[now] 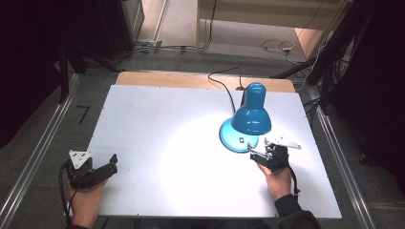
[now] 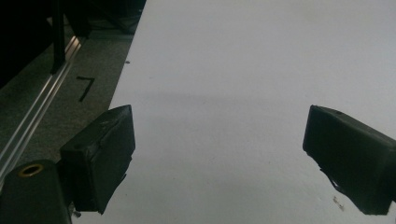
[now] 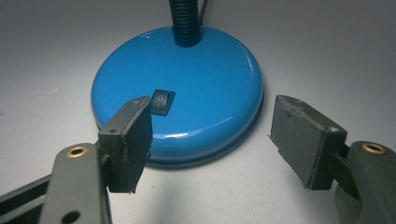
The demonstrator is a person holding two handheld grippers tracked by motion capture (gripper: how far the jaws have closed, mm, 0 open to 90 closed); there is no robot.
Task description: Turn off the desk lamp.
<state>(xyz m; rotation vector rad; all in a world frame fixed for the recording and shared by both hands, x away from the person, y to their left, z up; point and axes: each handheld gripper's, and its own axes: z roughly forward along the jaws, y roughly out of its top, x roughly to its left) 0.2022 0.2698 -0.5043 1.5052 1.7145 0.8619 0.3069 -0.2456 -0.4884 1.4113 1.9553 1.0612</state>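
A blue desk lamp (image 1: 251, 114) stands lit on the right half of the white board (image 1: 157, 124), its shade tilted over its round base (image 1: 229, 138). My right gripper (image 1: 260, 153) sits just in front of that base with its jaws open. In the right gripper view the base (image 3: 205, 70) lies between and beyond my right gripper (image 3: 212, 112), and the left fingertip (image 3: 133, 126) rests close beside the black rocker switch (image 3: 163, 101). Neither pad presses on the base. My left gripper (image 1: 112, 163) rests at the board's front left corner. It is open over bare board (image 2: 224, 60) with nothing between the fingers.
The lamp's black cable (image 1: 224, 86) runs back over the wooden table edge (image 1: 191, 78) to the floor. Metal rails (image 1: 38, 152) flank the table on both sides. A pool of lamp light covers the board's middle.
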